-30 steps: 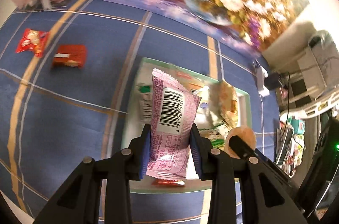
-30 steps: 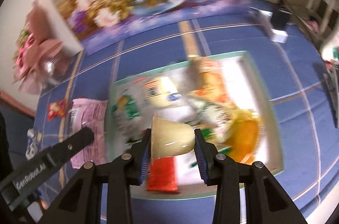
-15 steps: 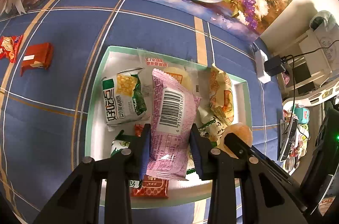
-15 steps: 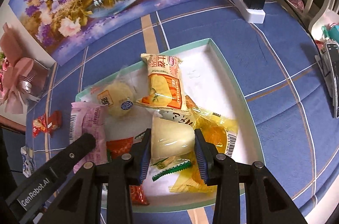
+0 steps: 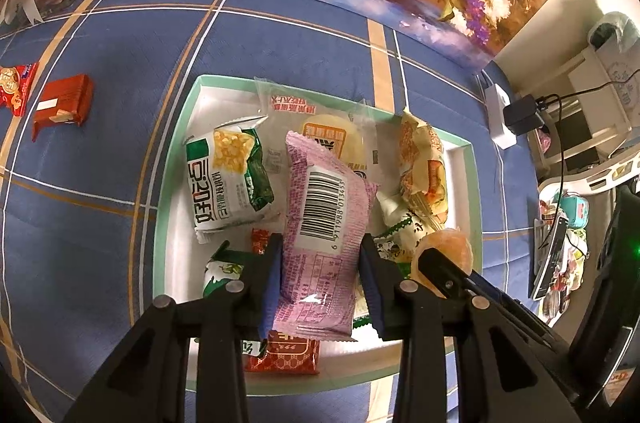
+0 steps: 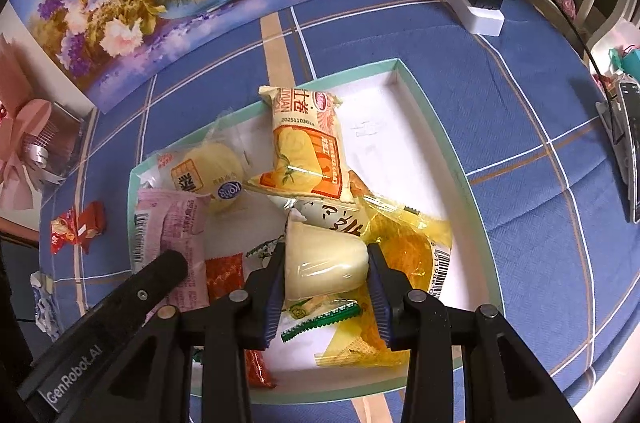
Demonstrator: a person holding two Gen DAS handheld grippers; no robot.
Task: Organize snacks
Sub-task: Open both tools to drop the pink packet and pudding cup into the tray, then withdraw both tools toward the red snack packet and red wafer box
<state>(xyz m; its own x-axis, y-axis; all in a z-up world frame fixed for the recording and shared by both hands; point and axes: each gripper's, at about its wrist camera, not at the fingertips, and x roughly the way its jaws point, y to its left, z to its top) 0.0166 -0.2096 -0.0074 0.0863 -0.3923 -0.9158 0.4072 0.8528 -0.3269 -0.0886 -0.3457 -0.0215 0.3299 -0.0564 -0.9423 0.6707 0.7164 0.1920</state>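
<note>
My left gripper (image 5: 320,279) jaws pinch a pink packet (image 5: 324,243) and my right gripper (image 6: 326,273) jaws a pudding cup (image 6: 324,263) over the well-filled tray (image 5: 176,159), while apparently two red snacks (image 5: 60,103) wait far left on the desk.

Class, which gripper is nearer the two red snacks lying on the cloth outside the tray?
Left. The left gripper holds the pink packet at the tray's side facing the red snacks; the right gripper is farther over.

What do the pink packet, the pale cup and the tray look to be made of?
Pink packet: thin plastic film, slightly glossy; crimped end seals, printed barcode, a glint.
Pale cup: smooth translucent plastic, probably a jelly cup; soft highlights.
Tray: likely cardboard, matte white inside with a green rim; sharp folded corners.
</note>
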